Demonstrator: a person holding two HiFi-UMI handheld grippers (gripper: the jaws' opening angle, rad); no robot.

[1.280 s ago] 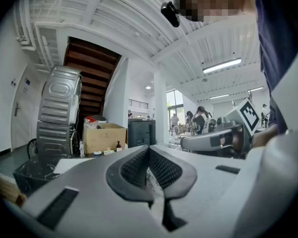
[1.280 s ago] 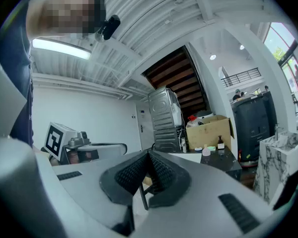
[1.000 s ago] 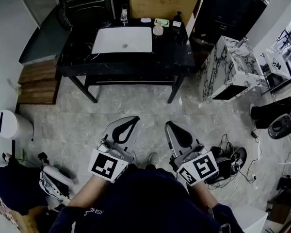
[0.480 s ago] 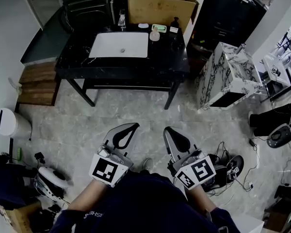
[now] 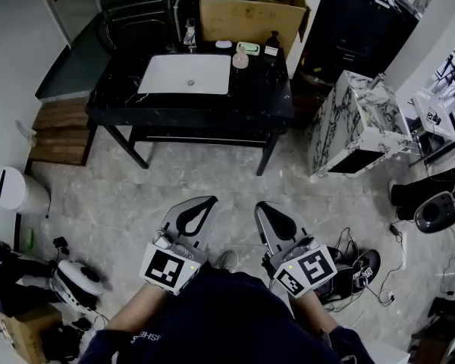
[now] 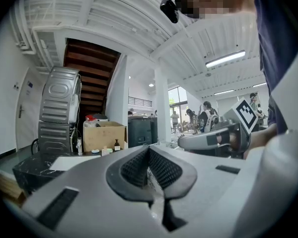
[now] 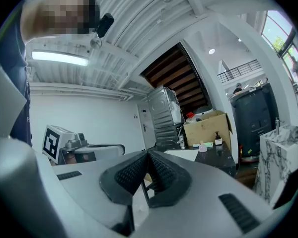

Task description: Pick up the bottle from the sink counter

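The left gripper (image 5: 209, 200) and right gripper (image 5: 261, 205) are both clenched on nothing, well apart from the sink counter (image 5: 121, 97), where the pale bottle (image 5: 241, 58) stands near its back edge, just right of the basin (image 5: 186, 74).

bottle (image 5: 241, 58) on counter (image 5: 174, 106) right of sink (image 5: 183, 75), box (image 5: 246, 15) behind

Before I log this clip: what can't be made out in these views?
- Pale bottle and dark bottle: head view, too small to read labels.
- Cardboard box: head view, contents cut off by top edge.
- Sink counter: left gripper view, partly hidden behind shut left tongs.
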